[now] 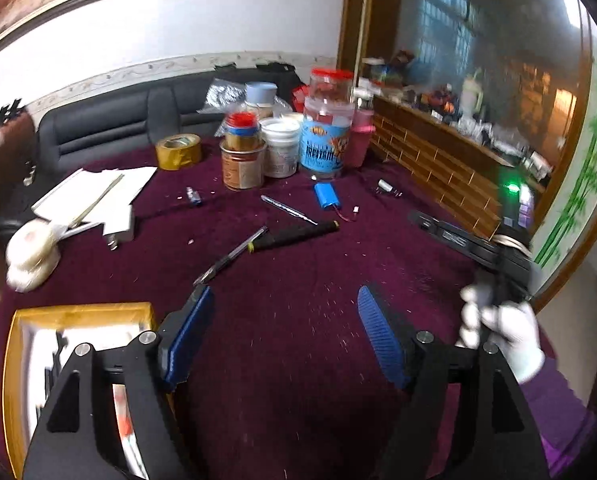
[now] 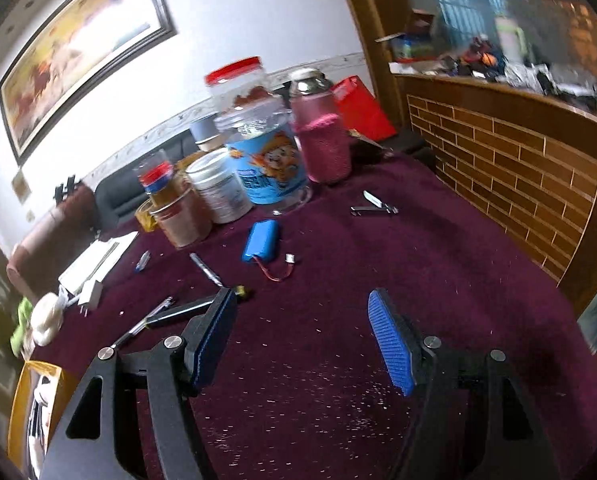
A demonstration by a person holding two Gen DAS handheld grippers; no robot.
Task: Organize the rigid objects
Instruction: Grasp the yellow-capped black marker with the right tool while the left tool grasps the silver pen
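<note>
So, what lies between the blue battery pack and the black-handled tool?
In the left wrist view, a silver pen lies between the blue battery pack and the black-handled tool, apart from both.

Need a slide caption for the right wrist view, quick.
Right hand-held gripper open and empty above the purple tablecloth, facing a blue battery pack, pens and jars.
</note>
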